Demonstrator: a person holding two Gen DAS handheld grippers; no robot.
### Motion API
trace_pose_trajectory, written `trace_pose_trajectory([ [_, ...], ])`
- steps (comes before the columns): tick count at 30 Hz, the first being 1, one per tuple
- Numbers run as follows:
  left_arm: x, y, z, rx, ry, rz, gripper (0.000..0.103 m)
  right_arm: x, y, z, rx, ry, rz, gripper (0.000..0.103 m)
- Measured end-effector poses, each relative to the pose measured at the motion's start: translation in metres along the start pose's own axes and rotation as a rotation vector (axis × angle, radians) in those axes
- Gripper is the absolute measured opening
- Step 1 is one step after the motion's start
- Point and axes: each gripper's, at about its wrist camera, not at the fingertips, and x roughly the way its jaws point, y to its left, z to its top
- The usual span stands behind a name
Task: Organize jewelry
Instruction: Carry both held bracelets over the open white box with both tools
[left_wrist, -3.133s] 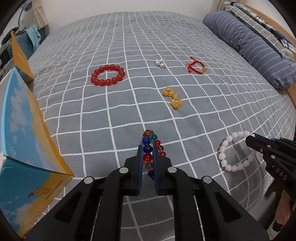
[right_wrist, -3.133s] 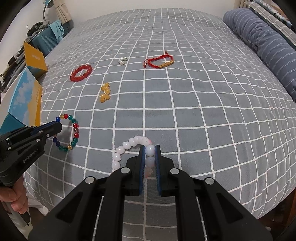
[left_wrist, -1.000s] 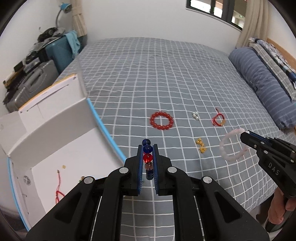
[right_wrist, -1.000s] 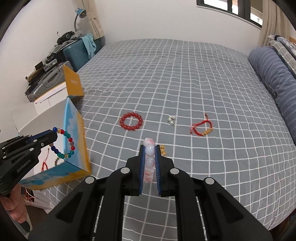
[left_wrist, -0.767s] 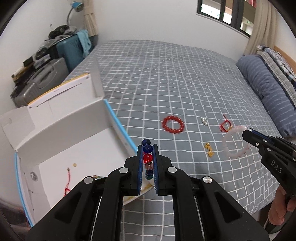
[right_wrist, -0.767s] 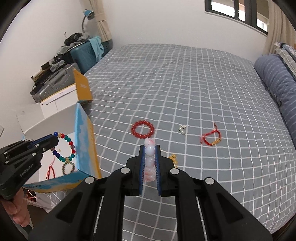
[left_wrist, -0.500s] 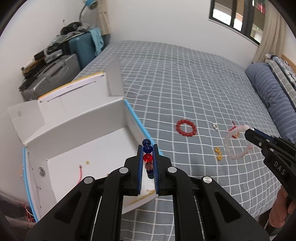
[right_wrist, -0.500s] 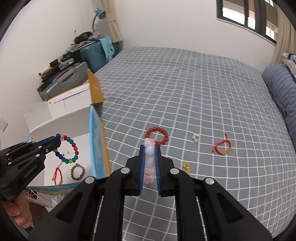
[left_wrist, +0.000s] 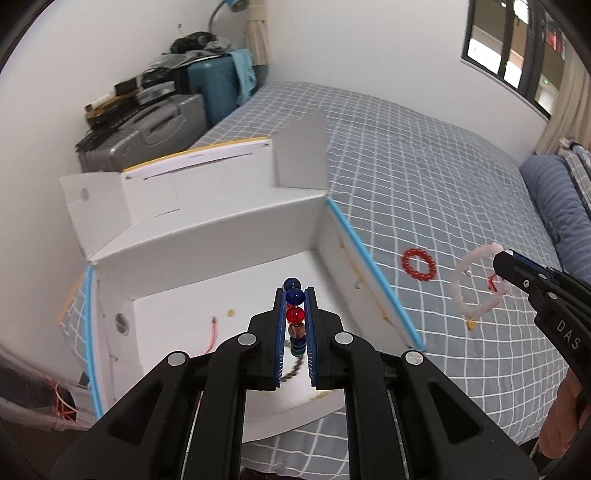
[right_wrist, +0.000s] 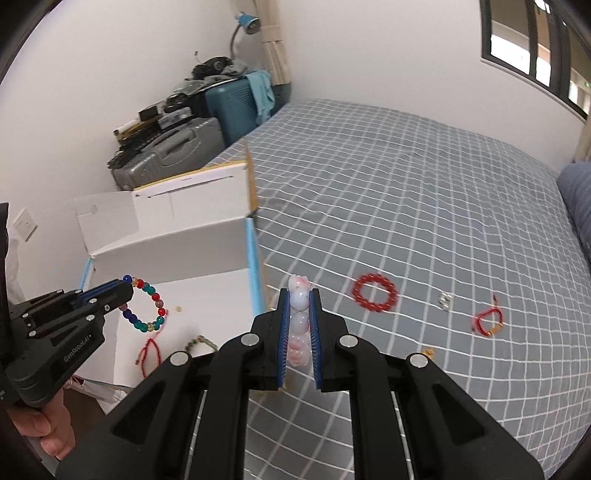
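My left gripper (left_wrist: 294, 295) is shut on a multicolour bead bracelet (left_wrist: 294, 315) and holds it above the open white box (left_wrist: 229, 236); from the right wrist view the bracelet (right_wrist: 146, 308) hangs from that gripper (right_wrist: 125, 288) over the box (right_wrist: 207, 291). My right gripper (right_wrist: 299, 293) is shut on a pink-white bead bracelet (right_wrist: 298, 314), held above the bed just right of the box; the left wrist view shows it (left_wrist: 476, 284) dangling from the gripper (left_wrist: 502, 256).
On the grey checked bed (right_wrist: 424, 206) lie a red bead bracelet (right_wrist: 375, 292), silver earrings (right_wrist: 446, 301), a red cord bracelet (right_wrist: 488, 322) and small amber beads (right_wrist: 428, 350). Inside the box lie a red cord (right_wrist: 149, 350) and a dark bead bracelet (right_wrist: 199, 341). Suitcases (right_wrist: 173, 151) stand by the wall.
Both grippers have moved left with their bracelets. The left one now hangs over the inside of the box; the right one has come up beside the box's right wall.
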Motion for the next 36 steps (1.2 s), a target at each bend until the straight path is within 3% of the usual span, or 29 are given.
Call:
trace_pose_trajectory([
  [17, -0.011, 0.081, -0.025, -0.139, -0.002, 0.097, 0.009, 0.031, 0.094, 0.000, -0.115, 0.018, 0.114, 0.010],
  [29, 0.014, 0.118, -0.060, -0.219, 0.059, 0.117, 0.009, 0.075, 0.128, -0.018, -0.173, 0.087, 0.127, 0.010],
  [36, 0.039, 0.134, -0.075, -0.243, 0.127, 0.127, 0.009, 0.105, 0.138, -0.034, -0.192, 0.150, 0.088, 0.010],
])
